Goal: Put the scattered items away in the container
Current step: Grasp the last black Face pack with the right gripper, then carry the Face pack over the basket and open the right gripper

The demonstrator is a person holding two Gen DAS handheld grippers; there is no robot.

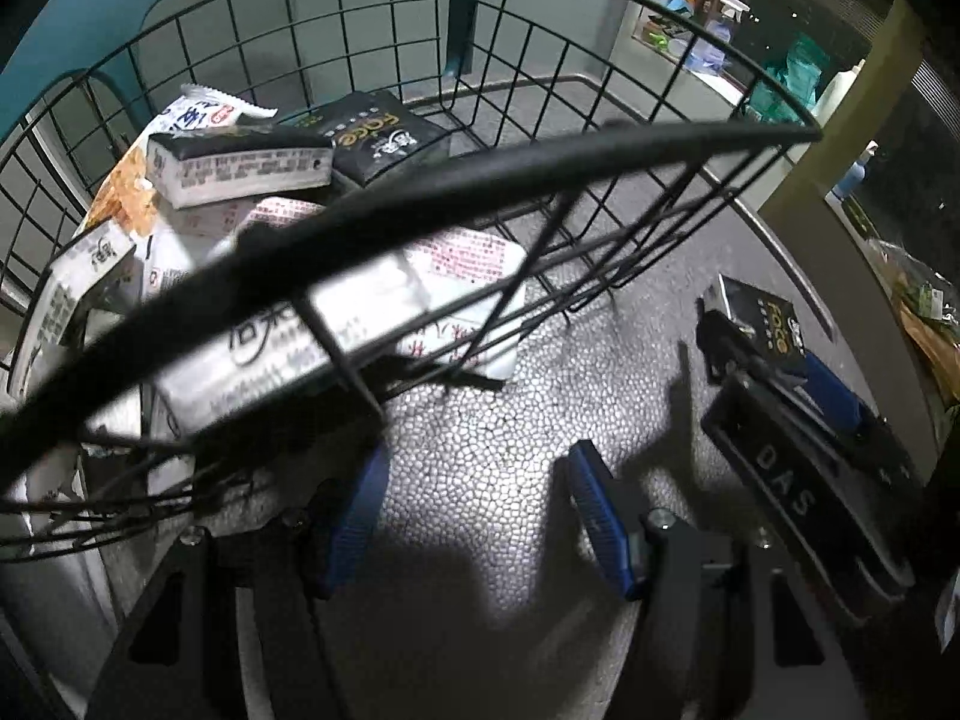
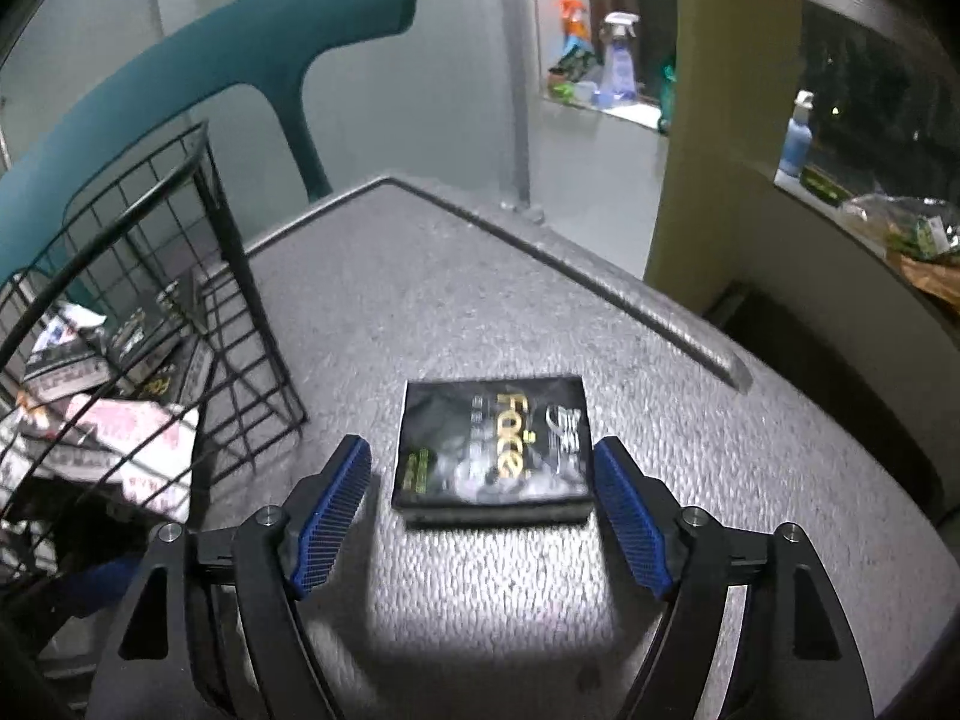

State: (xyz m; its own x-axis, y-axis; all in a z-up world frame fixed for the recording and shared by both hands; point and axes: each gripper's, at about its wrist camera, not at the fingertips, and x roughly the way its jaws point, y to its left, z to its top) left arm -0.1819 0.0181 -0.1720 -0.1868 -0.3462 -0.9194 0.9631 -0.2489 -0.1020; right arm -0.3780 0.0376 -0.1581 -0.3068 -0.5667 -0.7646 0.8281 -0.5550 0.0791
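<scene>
The left tongs (image 1: pixel 474 516) fill the lower middle of the left wrist view, angled steeply downward, their blue pads (image 1: pixel 600 525) spread wide apart with nothing between them. The right tongs (image 2: pixel 480 510) sit at the lower centre of the right wrist view, tilted downward, blue pads (image 2: pixel 630 516) parted and pressing on nothing.
</scene>
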